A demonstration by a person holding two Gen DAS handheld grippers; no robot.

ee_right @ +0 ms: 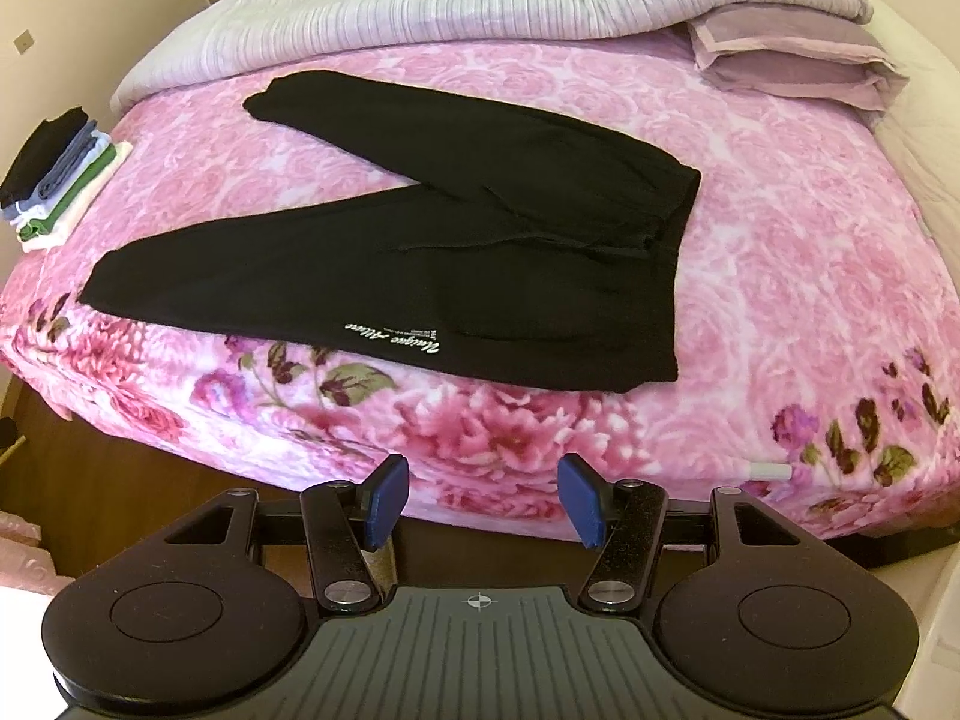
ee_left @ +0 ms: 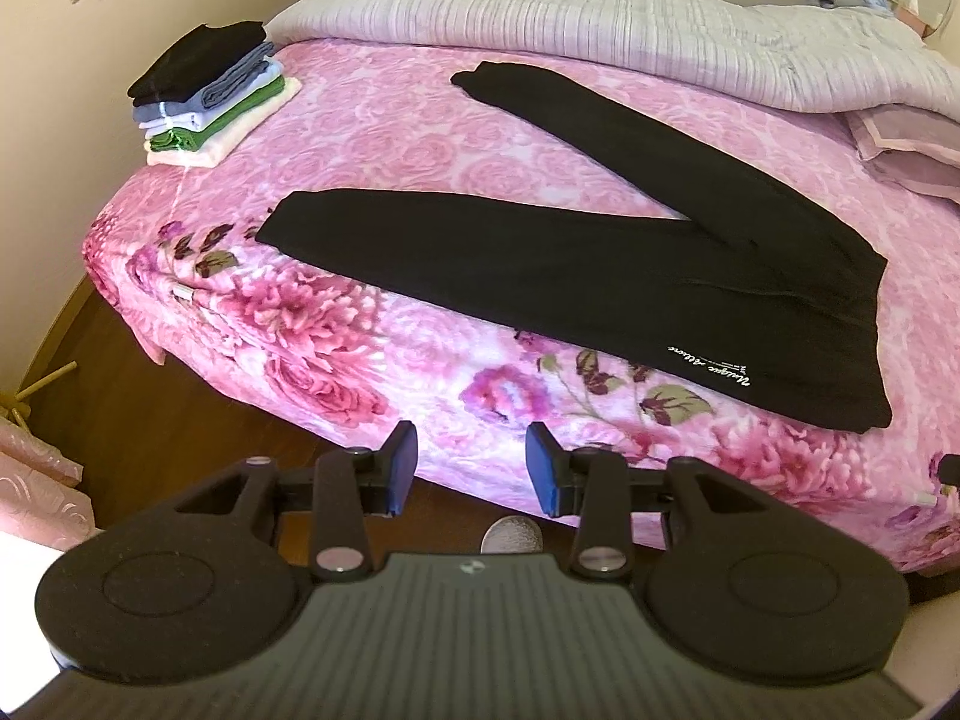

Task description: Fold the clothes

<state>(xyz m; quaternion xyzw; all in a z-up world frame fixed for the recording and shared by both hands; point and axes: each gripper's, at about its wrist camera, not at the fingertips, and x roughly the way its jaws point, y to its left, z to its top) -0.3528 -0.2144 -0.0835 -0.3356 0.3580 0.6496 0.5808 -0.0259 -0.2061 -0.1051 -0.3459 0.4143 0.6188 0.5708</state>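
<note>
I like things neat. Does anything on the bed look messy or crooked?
Only the black pants: their legs splay apart in a V instead of lying together, waiting to be folded. The stack of folded clothes at the far corner looks tidy.

Trousers (ee_right: 420,240) on bed (ee_right: 810,276) — folded stack (ee_right: 60,186) far left.

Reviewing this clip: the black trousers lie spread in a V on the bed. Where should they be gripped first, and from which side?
Likely the cuff of the far leg of the black trousers, pinched from the bed's left side with the left hand-held gripper, which is open. The legs splay apart from the waistband, so carrying that free cuff over onto the near leg would stack them.
</note>
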